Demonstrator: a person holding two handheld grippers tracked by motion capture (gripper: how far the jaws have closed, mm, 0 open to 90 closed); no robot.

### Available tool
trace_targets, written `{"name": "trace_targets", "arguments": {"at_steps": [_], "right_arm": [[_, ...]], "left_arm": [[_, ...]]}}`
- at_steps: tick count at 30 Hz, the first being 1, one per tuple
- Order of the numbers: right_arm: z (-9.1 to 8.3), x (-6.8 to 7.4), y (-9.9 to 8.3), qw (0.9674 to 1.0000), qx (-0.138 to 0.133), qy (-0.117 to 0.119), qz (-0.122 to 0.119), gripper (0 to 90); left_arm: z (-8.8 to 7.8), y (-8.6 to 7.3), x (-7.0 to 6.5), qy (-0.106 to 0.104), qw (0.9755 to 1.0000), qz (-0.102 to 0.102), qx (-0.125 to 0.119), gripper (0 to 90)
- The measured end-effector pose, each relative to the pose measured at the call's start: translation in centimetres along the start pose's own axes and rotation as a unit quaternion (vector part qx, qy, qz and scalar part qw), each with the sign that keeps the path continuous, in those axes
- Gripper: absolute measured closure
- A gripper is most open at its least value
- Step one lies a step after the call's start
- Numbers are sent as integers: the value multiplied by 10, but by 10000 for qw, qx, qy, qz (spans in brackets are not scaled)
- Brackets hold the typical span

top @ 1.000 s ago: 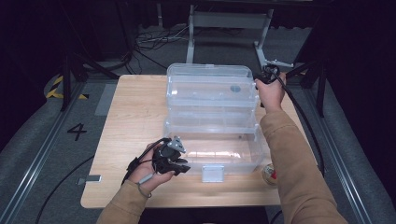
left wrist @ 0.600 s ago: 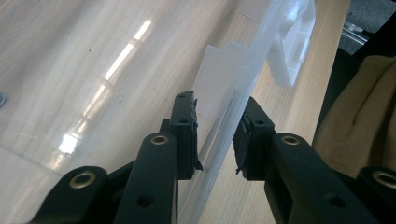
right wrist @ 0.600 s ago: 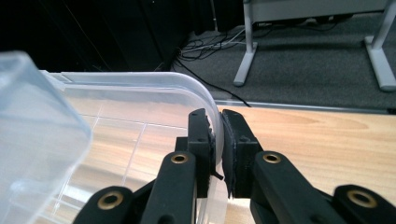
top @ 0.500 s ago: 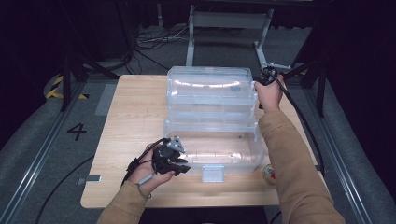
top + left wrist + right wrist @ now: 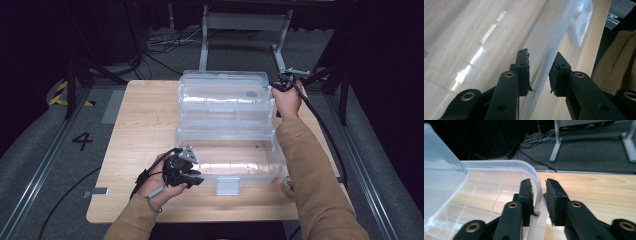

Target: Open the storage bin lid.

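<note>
A clear plastic storage box (image 5: 250, 176) stands on the wooden table (image 5: 142, 130), its clear lid (image 5: 220, 92) swung up and back behind it. My left gripper (image 5: 196, 178) is at the box's front left corner. In the left gripper view its jaws (image 5: 541, 53) straddle the box's front rim (image 5: 564, 37) and are shut on it. My right gripper (image 5: 283, 84) is at the lid's far right corner. Its jaws (image 5: 538, 181) have just been opening: the lid's rounded edge (image 5: 534, 173) still runs between them, against the left pad and clear of the right one.
A white latch (image 5: 227, 186) hangs on the box's front wall. A small round object (image 5: 287, 186) lies by the box's front right corner. Bare tabletop lies to the left of the box. Metal stand legs (image 5: 205, 45) and cables sit on the floor beyond the table.
The glare on the lid has shifted, so the lid rocked slightly. Both hands stay at their corners of the box.
</note>
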State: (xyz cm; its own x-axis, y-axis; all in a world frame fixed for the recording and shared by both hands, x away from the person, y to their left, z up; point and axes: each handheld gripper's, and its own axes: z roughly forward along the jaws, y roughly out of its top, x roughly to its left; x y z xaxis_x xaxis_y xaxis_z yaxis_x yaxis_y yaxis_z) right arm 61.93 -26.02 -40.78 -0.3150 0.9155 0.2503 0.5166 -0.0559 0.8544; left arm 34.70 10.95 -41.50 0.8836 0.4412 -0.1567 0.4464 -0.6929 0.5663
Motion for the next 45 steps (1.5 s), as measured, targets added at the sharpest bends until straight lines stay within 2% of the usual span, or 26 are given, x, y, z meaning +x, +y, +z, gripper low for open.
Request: {"name": "trace_targets", "arguments": {"at_steps": [5, 7, 8, 10, 12, 15, 17, 19, 21, 22, 28, 29, 31, 34, 36, 40, 45], "right_arm": [[-7, 1, 5, 9996, -227, 19, -191, 656], [-11, 0, 7, 9979, -354, -54, -544, 595], [-13, 0, 8, 9970, -416, -86, -643, 586], [-19, 1, 10, 9976, -399, 5, -564, 580], [-27, 0, 12, 9965, -462, -59, -693, 557], [-40, -1, 14, 9962, -525, 51, -699, 550], [-45, -1, 14, 9960, -518, 76, -723, 550], [-55, -1, 13, 9948, -529, 157, -853, 539], [-66, 1, 13, 9939, -408, 206, -1005, 521], [-73, 2, 12, 9922, -467, 238, -1127, 520], [-114, 6, -1, 9907, -481, 332, -1231, 428], [-114, 6, -1, 9907, -481, 332, -1231, 428], [-129, 6, -8, 9888, -400, 465, -1361, 416], [-151, 5, -17, 9890, -354, 492, -1349, 373], [-164, 6, -26, 9875, -383, 564, -1425, 340], [-182, 7, -43, 9859, -404, 661, -1484, 316], [-201, 9, -60, 9851, -276, 783, -1508, 317]], "left_arm": [[0, 1, 1, -14, 10000, 4, 15, 719], [0, 1, 1, -45, 10000, -51, 53, 718], [-1, 2, 2, -70, 9999, -75, 94, 717], [-1, 3, 3, -97, 9999, -76, 118, 719], [-2, 4, 6, -228, 9995, -144, 139, 719], [-4, 3, 10, -367, 9990, -229, 143, 713], [-5, 4, 11, -378, 9989, -247, 127, 662], [-8, 4, 13, -455, 9986, -261, 72, 657], [-15, 6, 14, -528, 9984, -213, -2, 648], [-19, 7, 14, -591, 9980, -190, -73, 641], [-41, 8, 14, -727, 9971, -29, -224, 594], [-41, 8, 14, -727, 9971, -29, -224, 589], [-49, 7, 17, -683, 9971, -66, -327, 581], [-59, 4, 22, -609, 9969, -154, -471, 575], [-63, 2, 25, -517, 9971, -211, -521, 569], [-71, -3, 31, -380, 9968, -338, -622, 564], [-79, -10, 40, -196, 9954, -562, -747, 550]]}}
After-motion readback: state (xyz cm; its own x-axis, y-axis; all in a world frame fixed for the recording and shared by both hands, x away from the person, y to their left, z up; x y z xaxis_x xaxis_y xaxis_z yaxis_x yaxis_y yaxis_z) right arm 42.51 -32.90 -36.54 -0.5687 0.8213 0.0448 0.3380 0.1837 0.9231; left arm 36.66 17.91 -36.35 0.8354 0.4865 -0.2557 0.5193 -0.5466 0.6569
